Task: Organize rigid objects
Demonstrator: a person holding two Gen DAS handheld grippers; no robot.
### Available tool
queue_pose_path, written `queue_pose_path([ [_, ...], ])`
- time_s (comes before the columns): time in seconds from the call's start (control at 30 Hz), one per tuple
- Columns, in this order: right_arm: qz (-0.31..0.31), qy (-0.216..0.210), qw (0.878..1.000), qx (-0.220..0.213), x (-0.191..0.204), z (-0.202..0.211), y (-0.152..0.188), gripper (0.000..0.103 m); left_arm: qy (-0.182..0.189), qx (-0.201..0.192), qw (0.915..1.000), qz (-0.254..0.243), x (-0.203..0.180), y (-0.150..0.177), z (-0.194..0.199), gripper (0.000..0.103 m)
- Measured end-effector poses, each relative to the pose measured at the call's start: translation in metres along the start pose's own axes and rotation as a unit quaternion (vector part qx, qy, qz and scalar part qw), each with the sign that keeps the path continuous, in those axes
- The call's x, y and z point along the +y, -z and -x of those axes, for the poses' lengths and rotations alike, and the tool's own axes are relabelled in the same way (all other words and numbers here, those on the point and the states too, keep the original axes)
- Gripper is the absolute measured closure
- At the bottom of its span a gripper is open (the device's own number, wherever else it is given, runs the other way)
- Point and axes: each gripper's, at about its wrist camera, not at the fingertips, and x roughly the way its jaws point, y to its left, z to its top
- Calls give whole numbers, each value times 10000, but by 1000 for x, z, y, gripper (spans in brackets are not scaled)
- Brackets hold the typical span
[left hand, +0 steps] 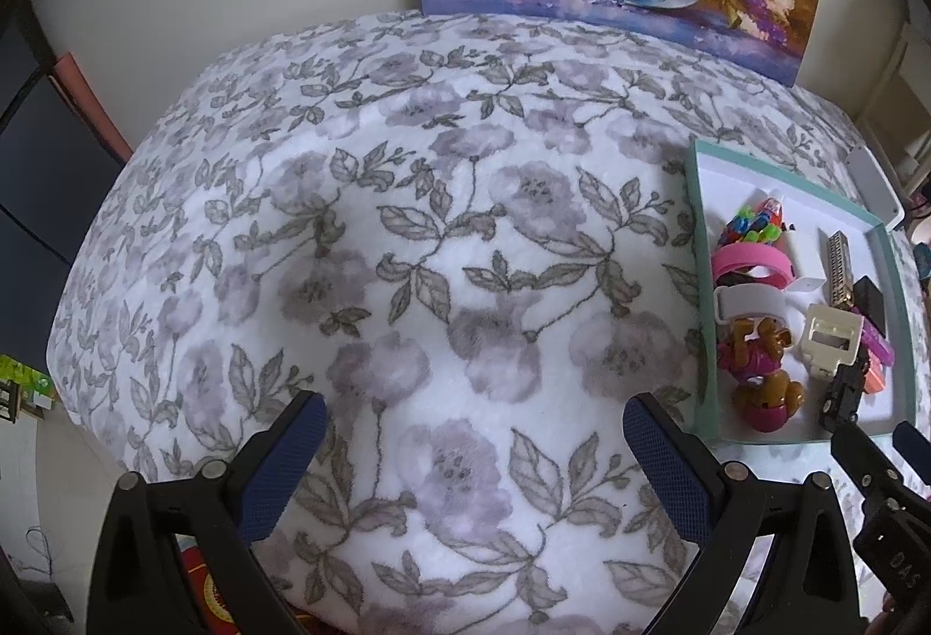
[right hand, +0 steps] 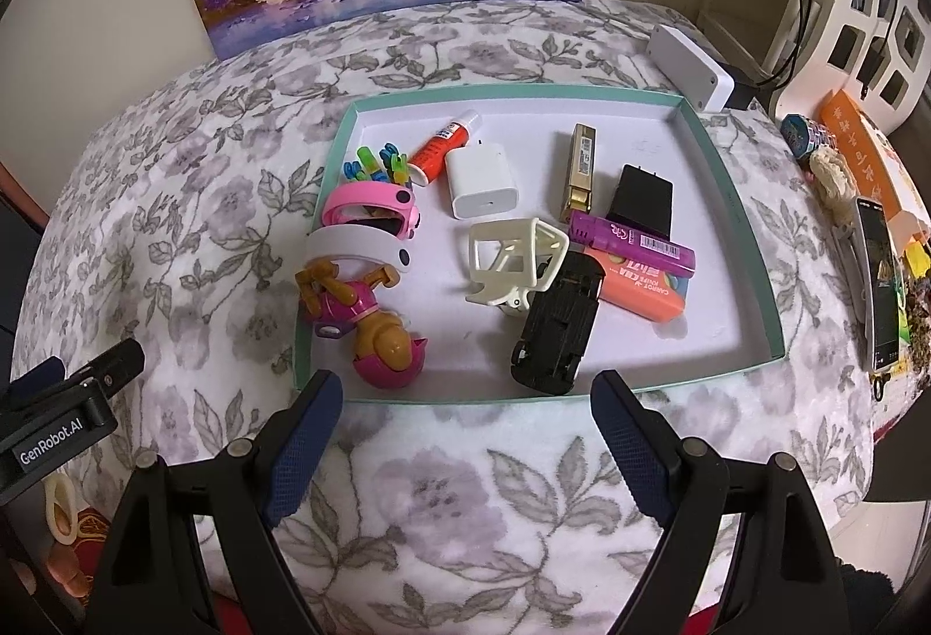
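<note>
On the floral blanket, a shallow mint-rimmed tray [right hand: 750, 251] holds every small rigid item I can see belonging to the task. I use the tray as my landmark. Along its left wall lie a pink band [right hand: 372, 204], a white band [right hand: 355, 242] and a brown-and-pink toy figure [right hand: 372, 326]. Toward its far-left corner are coloured clips [right hand: 372, 163] and a glue stick [right hand: 443, 146], with a white charger plug [right hand: 480, 184] just beside them. Near its middle sits a cream plastic frame [right hand: 515, 251], touching a black toy car [right hand: 555, 326] at the near wall. Right of centre are a gold harmonica [right hand: 582, 169], a black adapter [right hand: 643, 198], a purple box [right hand: 631, 242] and an orange eraser [right hand: 646, 291].

My right hand-held gripper [right hand: 468, 437] hovers just short of the tray's near wall, spread wide and holding nothing. My left hand-held gripper [left hand: 474, 451] hangs over bare blanket left of the tray, also wide apart and empty.

I judge the gathering done or nearly so; no loose toys remain on the blanket.
</note>
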Motion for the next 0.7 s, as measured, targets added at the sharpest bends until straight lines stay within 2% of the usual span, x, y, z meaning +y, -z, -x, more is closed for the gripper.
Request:
queue_pose_path([
  [0.7, 4, -91, 9999, 47, 2, -2, -1, 15, 32, 58, 10000, -68, 2, 0, -2, 0],
])
